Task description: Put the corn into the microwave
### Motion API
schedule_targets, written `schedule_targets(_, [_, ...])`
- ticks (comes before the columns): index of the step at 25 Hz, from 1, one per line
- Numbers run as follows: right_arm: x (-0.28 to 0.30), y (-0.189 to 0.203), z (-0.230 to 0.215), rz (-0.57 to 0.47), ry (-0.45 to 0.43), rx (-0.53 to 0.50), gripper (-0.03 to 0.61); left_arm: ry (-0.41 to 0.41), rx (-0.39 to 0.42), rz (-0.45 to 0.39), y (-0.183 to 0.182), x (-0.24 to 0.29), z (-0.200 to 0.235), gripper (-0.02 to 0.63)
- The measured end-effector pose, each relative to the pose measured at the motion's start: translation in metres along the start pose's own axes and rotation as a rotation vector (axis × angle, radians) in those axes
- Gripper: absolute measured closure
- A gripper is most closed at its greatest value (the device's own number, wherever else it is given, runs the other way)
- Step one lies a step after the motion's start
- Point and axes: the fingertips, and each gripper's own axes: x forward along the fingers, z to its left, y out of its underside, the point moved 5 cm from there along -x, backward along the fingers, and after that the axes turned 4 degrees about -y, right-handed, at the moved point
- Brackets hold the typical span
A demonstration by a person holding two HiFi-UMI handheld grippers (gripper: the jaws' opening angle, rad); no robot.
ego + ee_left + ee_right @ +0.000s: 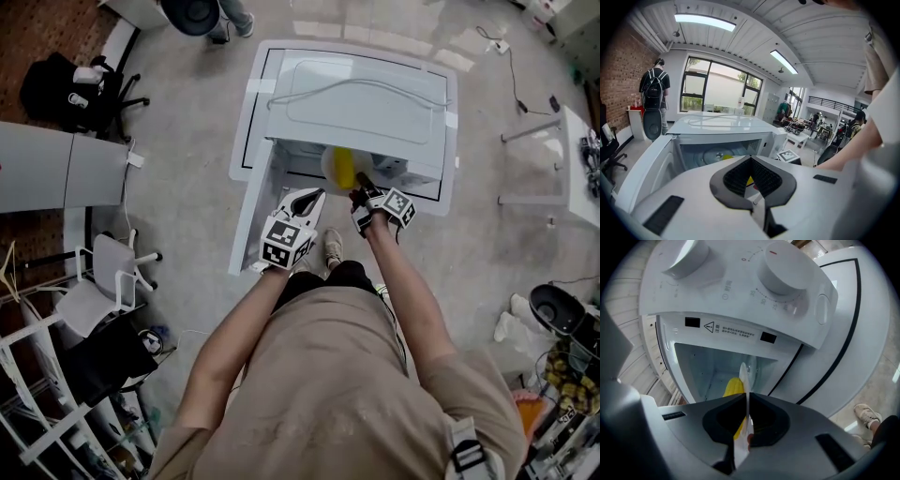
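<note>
Microwave (361,98) sits on the white desk (251,112), centre top of the head view. Its door (251,211) is swung open toward lower left.

Right gripper (361,192): jaws clenched on the rim of a thin white plate (330,164). In the right gripper view the plate (744,376) shows edge-on, pinched between the pads (761,420).

Corn (344,167) is on that plate, right at the microwave's opening, roughly half under the top edge. In the right gripper view, the corn (732,387) is just beyond the jaws, with the oven's inside behind it. Can't tell if the plate touches the oven floor.

Left gripper (314,195): just beside the right one, near the door, pointing at the opening. Its jaws look closed tip to tip, gripping nothing. In the left gripper view, the glass turntable (712,157) shows inside, with a sliver of yellow above the jaws.

Person with a backpack (655,89) stands far left of the left gripper view, by the windows.
</note>
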Motion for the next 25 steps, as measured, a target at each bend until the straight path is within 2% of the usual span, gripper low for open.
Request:
schedule_targets(13, [0.030, -0.002, -0.013, -0.003, 0.027, 0.025, 0.565, -0.017, -0.007, 0.017, -0.003, -0.001, 0.009, 0.612])
schedule_targets(25, [0.053, -0.005, -0.014, -0.058, 0.076, 0.070, 0.563, -0.017, -0.009, 0.029, -0.004, 0.000, 0.014, 0.612])
